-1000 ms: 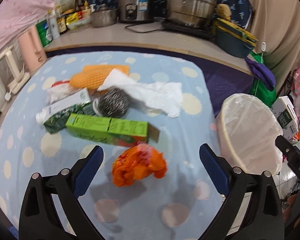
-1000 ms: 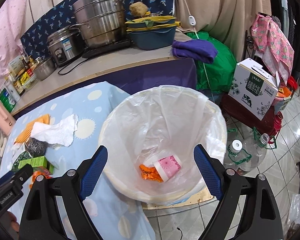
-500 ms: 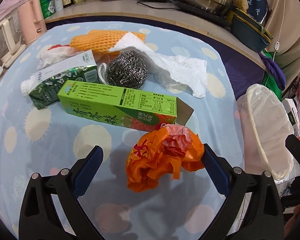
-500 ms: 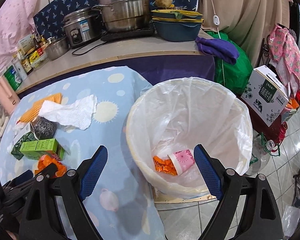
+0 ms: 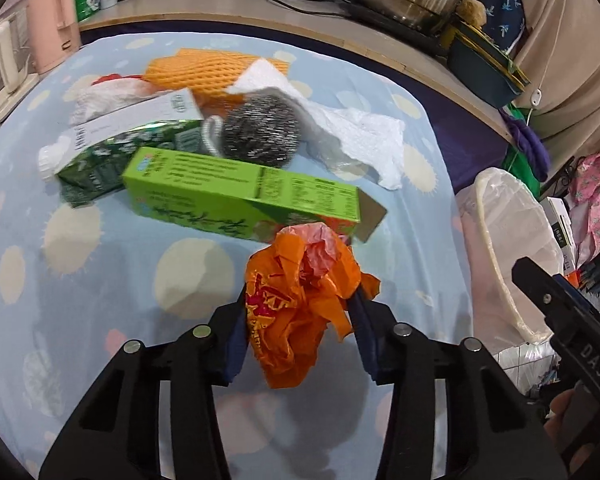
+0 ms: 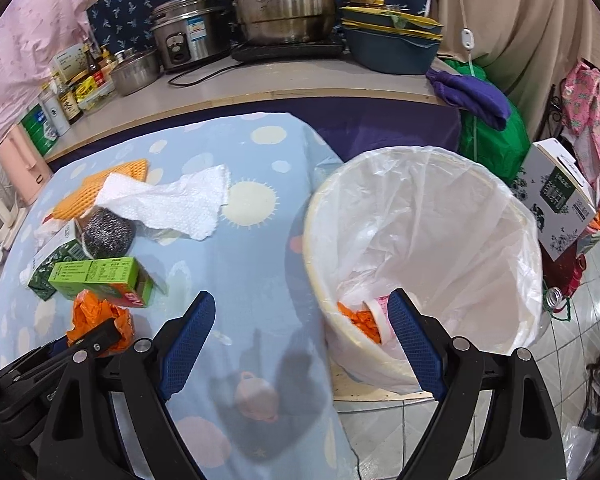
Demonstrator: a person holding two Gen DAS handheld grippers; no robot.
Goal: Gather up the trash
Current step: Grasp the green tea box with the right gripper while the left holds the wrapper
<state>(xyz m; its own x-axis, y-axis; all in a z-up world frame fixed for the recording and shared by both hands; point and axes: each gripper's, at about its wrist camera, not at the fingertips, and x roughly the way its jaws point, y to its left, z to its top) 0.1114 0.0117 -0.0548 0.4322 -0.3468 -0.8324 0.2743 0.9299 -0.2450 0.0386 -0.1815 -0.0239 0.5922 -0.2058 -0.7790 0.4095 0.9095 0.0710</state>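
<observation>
Now the left gripper [image 5: 300, 312] pinches the orange wrapper [image 5: 300, 300] just beside the green box [image 5: 240, 196]; the right gripper [image 6: 300, 340] gapes wide, near the bin [image 6: 424, 264].

Blue spotted tablecloth [image 5: 100, 280] bears green box [image 5: 240, 198], scourer [image 5: 262, 136], tissue [image 5: 364, 140].

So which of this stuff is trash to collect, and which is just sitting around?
Job: orange wrapper in left hand-held gripper, green carton, white tissue, steel scourer, lined bin.

Lying about: steel pots, rice cooker, purple cloth.
</observation>
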